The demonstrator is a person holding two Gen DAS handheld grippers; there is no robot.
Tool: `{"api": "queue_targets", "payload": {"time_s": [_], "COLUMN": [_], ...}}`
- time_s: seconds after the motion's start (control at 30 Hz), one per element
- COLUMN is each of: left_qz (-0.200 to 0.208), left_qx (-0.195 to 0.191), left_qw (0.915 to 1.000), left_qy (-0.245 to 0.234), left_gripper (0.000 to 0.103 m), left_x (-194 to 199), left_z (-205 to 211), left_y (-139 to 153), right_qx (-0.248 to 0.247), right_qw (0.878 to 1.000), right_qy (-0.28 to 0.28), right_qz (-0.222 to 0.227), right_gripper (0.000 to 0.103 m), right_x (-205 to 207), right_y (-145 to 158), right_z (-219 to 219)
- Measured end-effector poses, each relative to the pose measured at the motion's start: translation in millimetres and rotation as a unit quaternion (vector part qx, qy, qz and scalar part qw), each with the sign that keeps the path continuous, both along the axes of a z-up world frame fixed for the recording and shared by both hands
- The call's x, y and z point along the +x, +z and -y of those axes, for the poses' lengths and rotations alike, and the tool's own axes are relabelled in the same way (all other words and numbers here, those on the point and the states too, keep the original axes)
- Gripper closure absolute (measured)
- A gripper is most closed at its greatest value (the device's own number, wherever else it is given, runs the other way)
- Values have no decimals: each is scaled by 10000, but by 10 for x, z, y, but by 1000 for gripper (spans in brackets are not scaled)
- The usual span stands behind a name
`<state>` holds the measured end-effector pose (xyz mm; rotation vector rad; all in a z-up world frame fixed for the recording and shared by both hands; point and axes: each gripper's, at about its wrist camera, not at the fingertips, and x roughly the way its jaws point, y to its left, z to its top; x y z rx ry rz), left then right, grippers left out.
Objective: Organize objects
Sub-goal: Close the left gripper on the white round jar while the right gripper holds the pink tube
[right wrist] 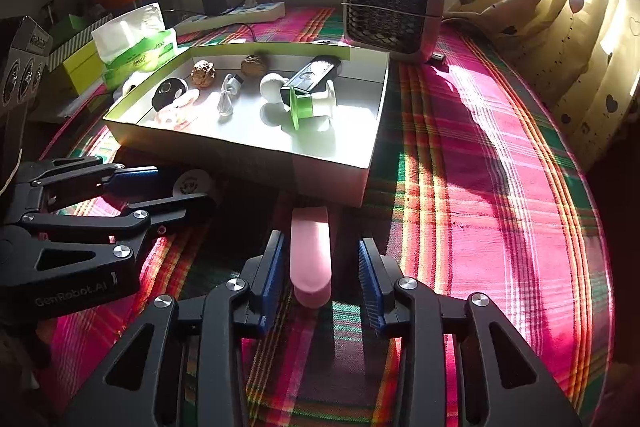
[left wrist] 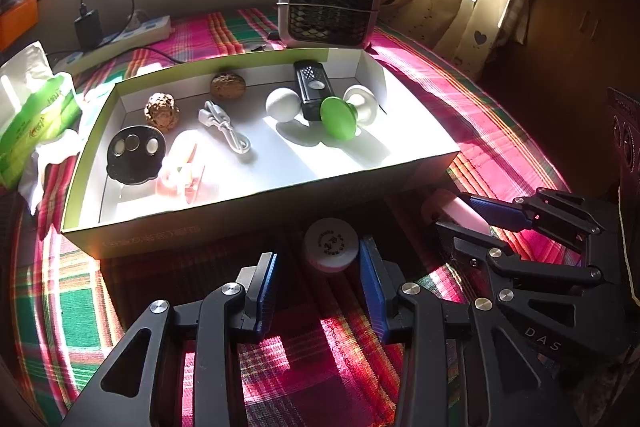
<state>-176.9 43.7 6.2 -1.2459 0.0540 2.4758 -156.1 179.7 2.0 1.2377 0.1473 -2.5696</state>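
Between the parted fingers of the left gripper [left wrist: 318,281], low in the left wrist view, a small round jar [left wrist: 330,243] was seen on the plaid cloth [left wrist: 60,307], ungripped. Only its lid edge was shown in the right wrist view. There, the right gripper [right wrist: 322,273] was spread wide around a pink tube [right wrist: 311,259], not clamping it. Beyond both, the open box [left wrist: 256,223] of collected items was seen mid-frame, with a small heater [right wrist: 394,5] behind it.
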Motion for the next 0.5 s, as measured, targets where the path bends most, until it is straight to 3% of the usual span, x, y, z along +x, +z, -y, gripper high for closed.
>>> {"api": "queue_targets", "payload": {"time_s": [0.23, 0.5], "left_qz": [-31, -51], "left_qx": [-108, -117], "left_qw": [9999, 9999], "left_qy": [76, 94], "left_gripper": [77, 77], "left_x": [2, 14], "left_z": [9, 7], "left_y": [-5, -10], "right_qx": [-45, -41], "right_qw": [10000, 10000], "right_qy": [21, 20], "right_qz": [2, -1], "right_gripper": [84, 84], "right_x": [4, 17], "right_y": [-3, -5], "right_z": [-9, -1]}}
